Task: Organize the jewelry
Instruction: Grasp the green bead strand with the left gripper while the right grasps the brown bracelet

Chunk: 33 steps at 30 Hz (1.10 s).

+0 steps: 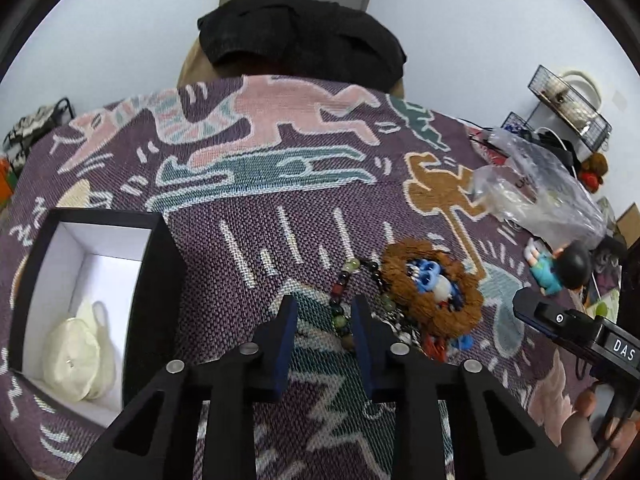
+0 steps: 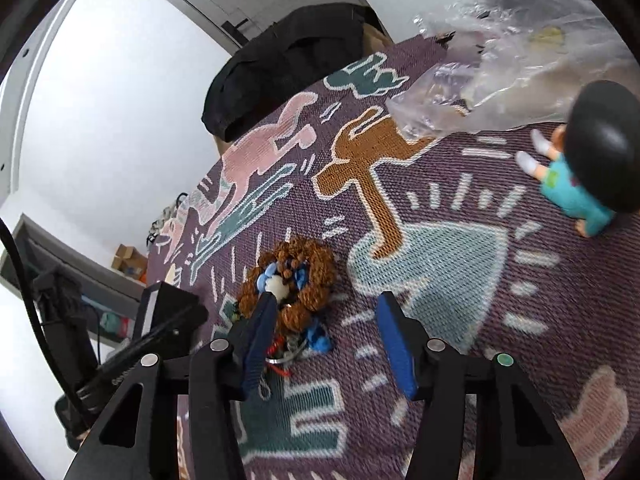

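A pile of jewelry lies on the patterned purple cloth: a coil of brown beads [image 1: 434,294] with blue and white beads in its middle, and a strand of green, red and dark beads [image 1: 344,298]. My left gripper [image 1: 325,308] is open, its fingertips straddling part of that strand. An open black box [image 1: 160,264] with a white inside holds a cream pouch [image 1: 74,356] at the left. In the right wrist view my right gripper [image 2: 325,300] is open and empty, its left finger over the brown coil [image 2: 290,284]. The black box [image 2: 168,312] shows at the left.
A crumpled clear plastic bag [image 1: 532,188] and a small doll in teal clothes [image 1: 560,268] lie at the right; both also show in the right wrist view, bag [image 2: 512,56] and doll [image 2: 588,160]. A black garment [image 1: 300,36] hangs over a chair behind the table.
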Available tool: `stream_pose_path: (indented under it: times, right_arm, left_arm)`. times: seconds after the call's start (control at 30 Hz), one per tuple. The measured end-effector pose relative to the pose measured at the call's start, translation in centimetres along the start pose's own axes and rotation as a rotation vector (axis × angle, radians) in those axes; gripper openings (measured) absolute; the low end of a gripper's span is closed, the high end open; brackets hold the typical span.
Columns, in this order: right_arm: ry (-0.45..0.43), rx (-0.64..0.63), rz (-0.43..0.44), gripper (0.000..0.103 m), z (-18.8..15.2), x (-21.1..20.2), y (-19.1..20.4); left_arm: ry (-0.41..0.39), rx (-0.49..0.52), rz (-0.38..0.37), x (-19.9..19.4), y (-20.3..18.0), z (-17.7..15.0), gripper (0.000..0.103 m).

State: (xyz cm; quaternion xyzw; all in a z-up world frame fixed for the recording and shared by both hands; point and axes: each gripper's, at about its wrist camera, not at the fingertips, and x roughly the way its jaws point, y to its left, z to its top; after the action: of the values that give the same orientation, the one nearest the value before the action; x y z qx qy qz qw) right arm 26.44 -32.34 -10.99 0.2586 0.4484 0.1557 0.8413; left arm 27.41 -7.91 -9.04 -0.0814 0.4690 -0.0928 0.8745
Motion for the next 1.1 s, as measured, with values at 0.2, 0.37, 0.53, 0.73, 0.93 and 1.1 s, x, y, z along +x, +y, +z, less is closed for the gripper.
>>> stream_pose_path:
  times: [0.2, 0.37, 0.53, 0.73, 0.93, 1.1]
  right_arm:
    - [0.03, 0.009, -0.035, 0.049, 0.4, 2.2, 0.5]
    - [0.051, 0.039, -0.046, 0.038, 0.3, 3.5, 0.3]
    - [0.053, 0.051, -0.042, 0.021, 0.4, 4.1, 0.5]
    - [0.007, 0.006, -0.001, 0.021, 0.4, 2.5, 1.6]
    - [-0.04, -0.035, 0.055, 0.021, 0.8, 0.5, 3.3]
    - [-0.076, -0.072, 0.09, 0.021, 0.9, -1.1, 5.1]
  left_arm:
    - [0.02, 0.002, -0.006, 1.5, -0.5, 0.4, 0.028]
    - [0.048, 0.033, 0.032, 3.1, -1.3, 0.2, 0.028]
    - [0.042, 0.071, 0.073, 4.1, -1.6, 0.4, 0.019]
    - [0.047, 0.072, 0.077, 3.6, -1.4, 0.6, 0.008]
    - [-0.024, 0.082, 0.047, -0.2, -1.7, 1.2, 0.008]
    - [-0.078, 0.099, 0.03, -3.1, -2.3, 1.7, 0.008]
